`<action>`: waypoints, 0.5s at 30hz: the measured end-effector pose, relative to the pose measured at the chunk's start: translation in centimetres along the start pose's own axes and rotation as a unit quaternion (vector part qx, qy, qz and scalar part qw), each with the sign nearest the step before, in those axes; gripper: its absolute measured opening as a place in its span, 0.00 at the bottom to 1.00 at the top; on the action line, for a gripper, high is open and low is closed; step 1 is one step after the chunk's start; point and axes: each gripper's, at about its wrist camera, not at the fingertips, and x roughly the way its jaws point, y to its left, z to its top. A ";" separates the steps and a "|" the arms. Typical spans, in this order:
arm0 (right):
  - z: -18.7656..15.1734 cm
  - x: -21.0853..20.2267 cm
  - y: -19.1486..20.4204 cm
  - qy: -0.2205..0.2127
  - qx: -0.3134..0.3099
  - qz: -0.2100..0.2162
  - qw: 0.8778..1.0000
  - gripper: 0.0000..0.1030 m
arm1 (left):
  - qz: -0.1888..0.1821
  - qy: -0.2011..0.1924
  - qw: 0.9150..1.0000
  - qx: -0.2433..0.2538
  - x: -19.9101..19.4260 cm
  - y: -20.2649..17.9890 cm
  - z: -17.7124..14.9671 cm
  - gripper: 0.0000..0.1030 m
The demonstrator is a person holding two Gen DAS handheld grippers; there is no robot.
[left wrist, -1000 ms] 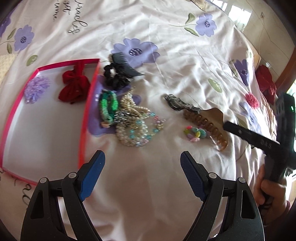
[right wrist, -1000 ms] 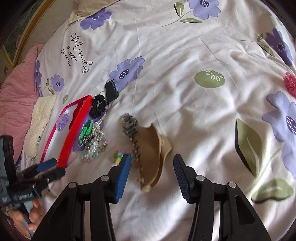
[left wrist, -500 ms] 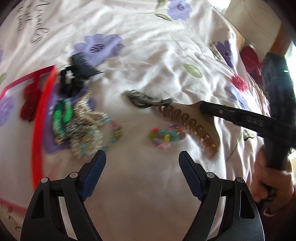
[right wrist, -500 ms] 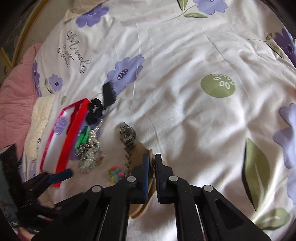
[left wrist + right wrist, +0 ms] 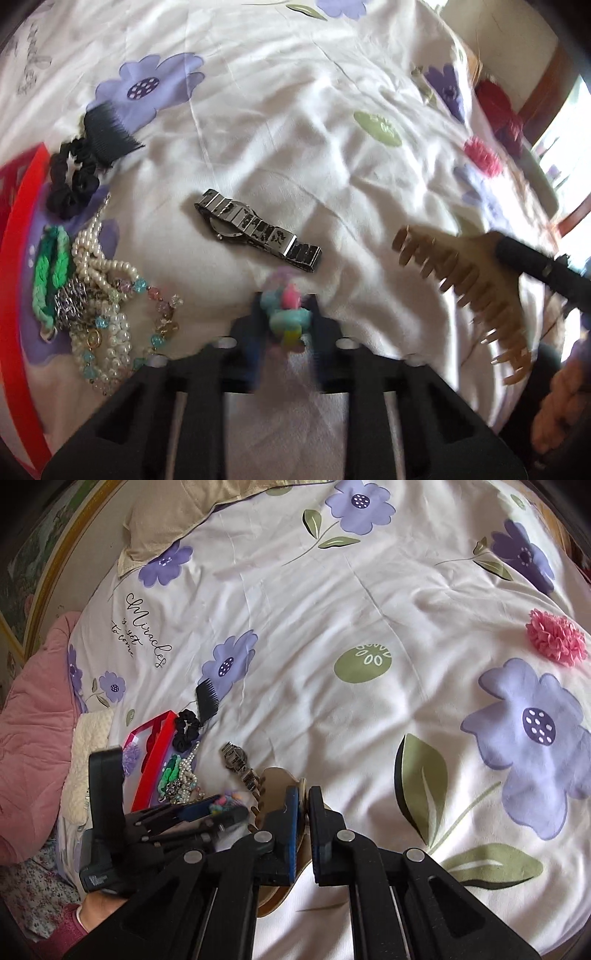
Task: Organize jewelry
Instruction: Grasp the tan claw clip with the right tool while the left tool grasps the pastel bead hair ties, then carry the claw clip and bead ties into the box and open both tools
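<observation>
The left gripper [image 5: 284, 325] has its jaws closed on a pastel bead bracelet [image 5: 286, 314], which bunches up between the blue pads just above the bed [image 5: 295, 129]. The right gripper [image 5: 303, 827] has its jaws pinched tight on the tan claw clip [image 5: 461, 273], whose teeth hang clear of the sheet in the left wrist view.

A metal watch [image 5: 258, 230] lies flat on the floral sheet, just beyond the bracelet and apart from both grippers. Left of it sits a heap of pearl and bead strands [image 5: 107, 295] touching a green band [image 5: 51, 273], beside the red tray [image 5: 153, 764]. A black scrunchie [image 5: 72, 181] and a black comb [image 5: 109, 136] touch each other beyond the heap. A pink pompom [image 5: 557, 637] lies well apart, far right.
</observation>
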 end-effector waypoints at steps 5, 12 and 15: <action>-0.5 0.5 1.5 0.004 -0.011 0.011 1.000 0.05 | -0.005 -0.012 0.999 -0.030 -1.8 1.8 -1.0 0.15; -1.1 1.3 4.0 0.014 -0.029 0.032 0.999 0.05 | -0.001 -0.038 0.998 -0.051 -5.7 3.7 -2.5 0.15; -1.3 1.6 5.3 0.018 -0.038 0.042 0.998 0.05 | 0.007 -0.054 0.997 -0.054 -7.7 4.4 -3.0 0.15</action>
